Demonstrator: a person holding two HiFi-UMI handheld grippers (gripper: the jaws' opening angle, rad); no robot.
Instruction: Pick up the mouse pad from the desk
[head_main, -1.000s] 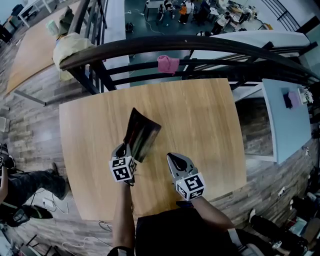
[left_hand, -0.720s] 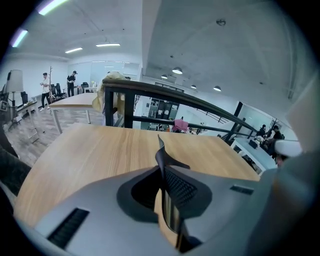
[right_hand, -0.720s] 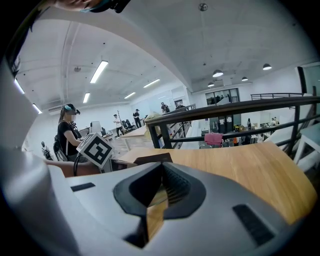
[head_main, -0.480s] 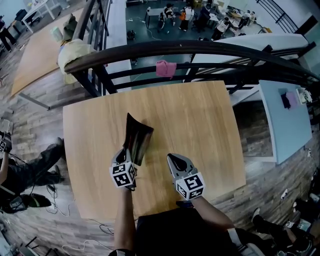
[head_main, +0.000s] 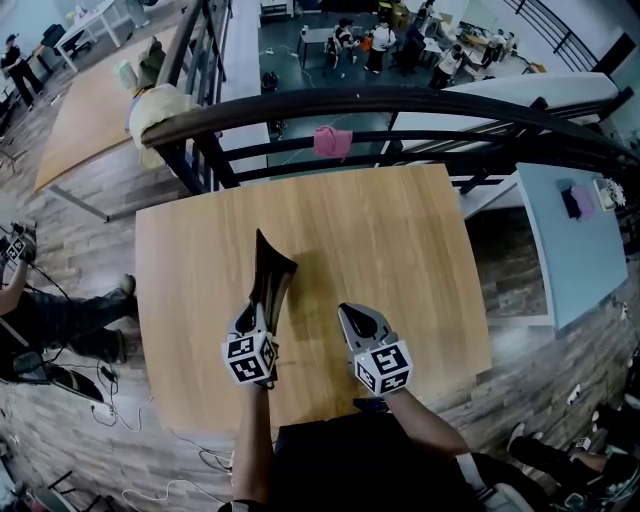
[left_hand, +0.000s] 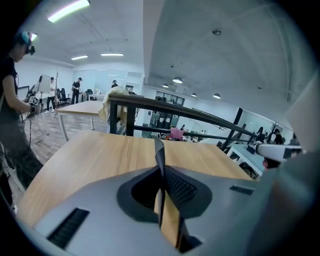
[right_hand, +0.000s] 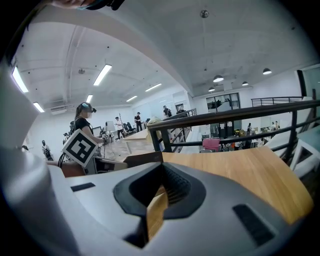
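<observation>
The mouse pad (head_main: 268, 283) is a thin black sheet held up off the wooden desk (head_main: 400, 230). It stands nearly edge-on in the head view, its far corner pointing away from me. My left gripper (head_main: 257, 314) is shut on its near edge. In the left gripper view the mouse pad (left_hand: 159, 152) rises as a dark strip from between the closed jaws of the left gripper (left_hand: 161, 174). My right gripper (head_main: 346, 313) hovers over the desk a little to the right, shut and holding nothing. Its jaws meet in the right gripper view (right_hand: 162, 169).
A dark curved railing (head_main: 380, 100) runs along the desk's far edge, with a pink cloth (head_main: 334, 140) hung on it. A person (head_main: 60, 320) sits on the floor at the left. A pale blue table (head_main: 575, 240) stands at the right.
The left gripper has risen with the mouse pad, and the pad has turned from a broad tilted face to nearly edge-on. The right gripper has shifted slightly.
</observation>
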